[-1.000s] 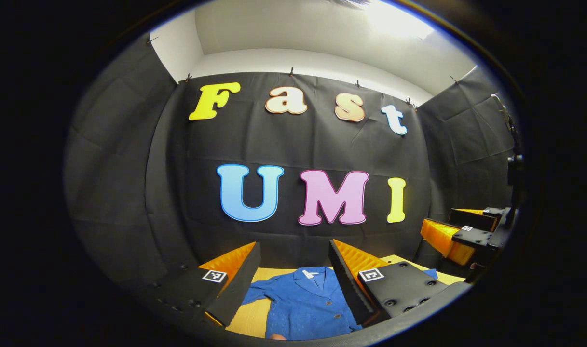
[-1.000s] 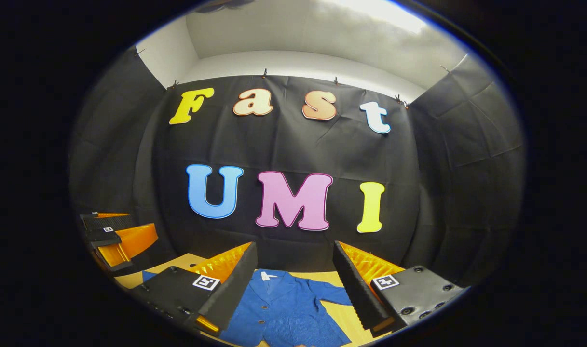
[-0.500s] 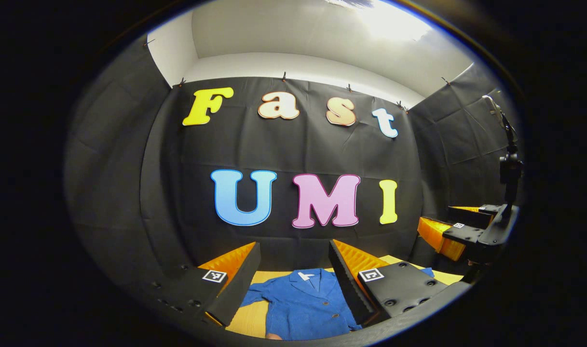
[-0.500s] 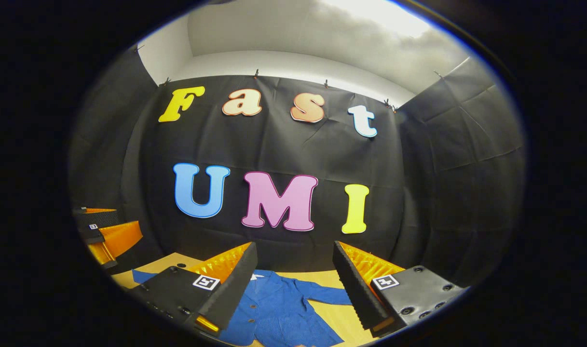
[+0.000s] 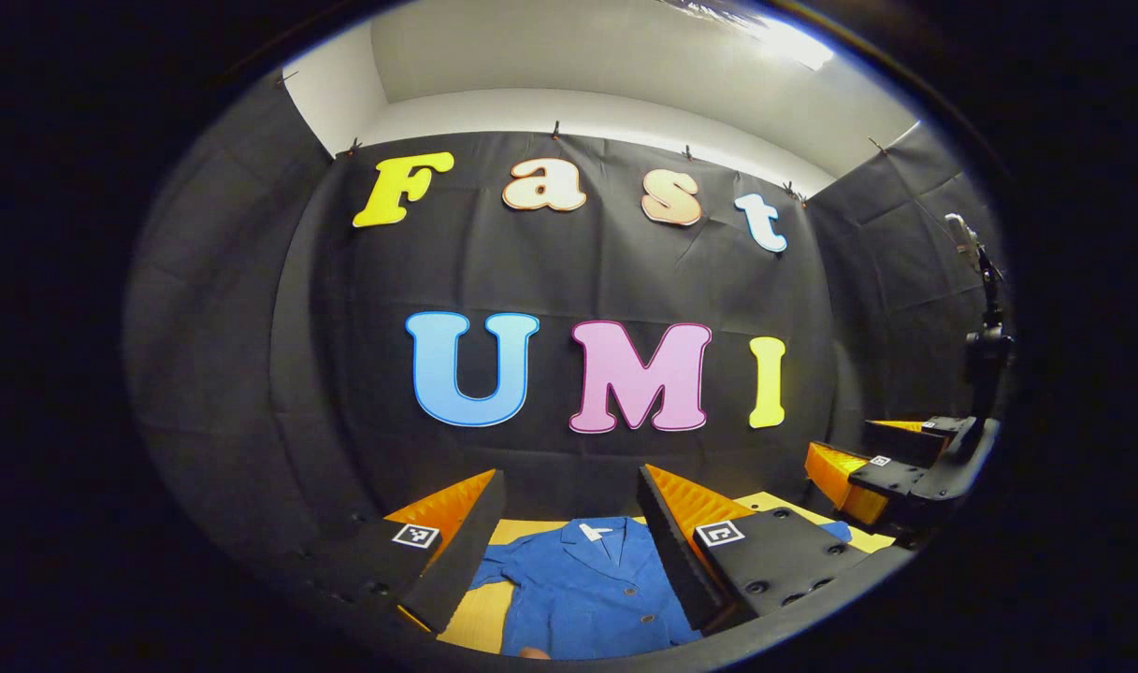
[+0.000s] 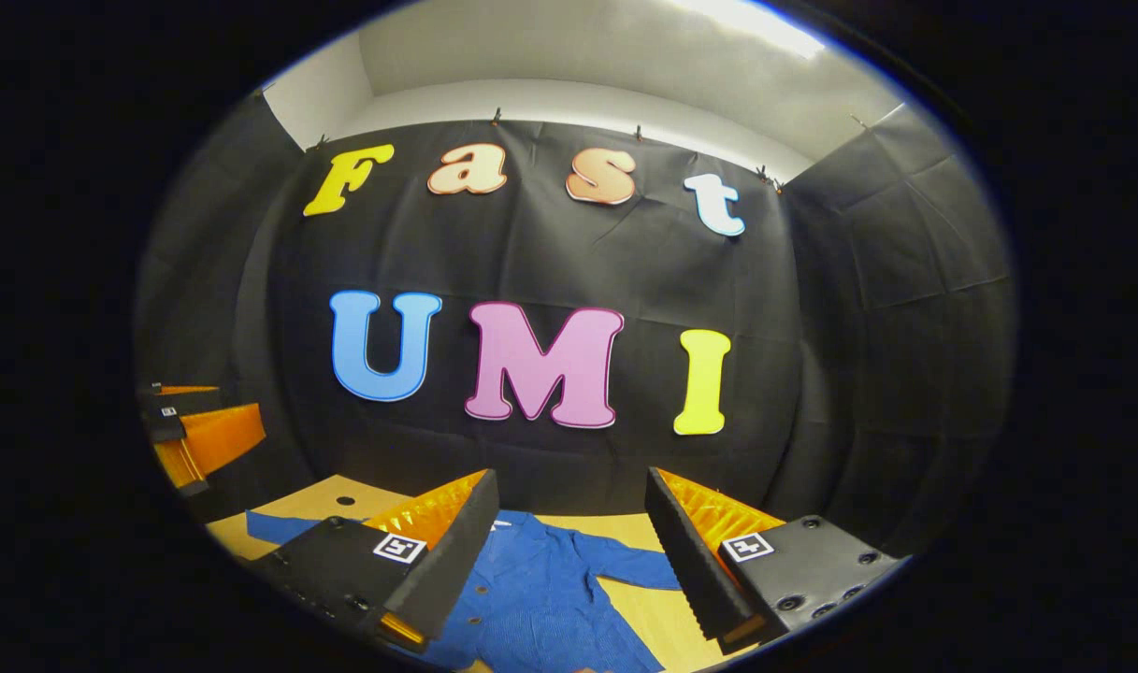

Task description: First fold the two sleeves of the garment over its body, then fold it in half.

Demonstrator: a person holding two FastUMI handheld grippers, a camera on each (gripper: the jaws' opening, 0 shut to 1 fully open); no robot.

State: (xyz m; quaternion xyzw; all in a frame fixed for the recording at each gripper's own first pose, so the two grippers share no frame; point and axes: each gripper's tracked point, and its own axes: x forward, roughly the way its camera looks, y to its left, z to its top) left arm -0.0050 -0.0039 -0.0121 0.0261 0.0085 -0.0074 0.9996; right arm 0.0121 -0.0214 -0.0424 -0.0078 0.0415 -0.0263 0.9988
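Blue button-front jacket (image 5: 583, 594) lies flat, collar toward booth wall, on wooden table (image 5: 480, 617). L to R in left gripper view: left gripper (image 5: 569, 561), fingers spread wide, hovers above jacket; right gripper (image 5: 872, 467) at far right, also agape, nothing gripped.

The left gripper (image 5: 569, 528) hangs in the air, level, facing straight ahead, its two fingers spread wide apart with nothing between them. The right gripper (image 6: 569, 528) is posed alike, fingers wide and clamping nothing. The two sit side by side, well apart, at roughly matching height.
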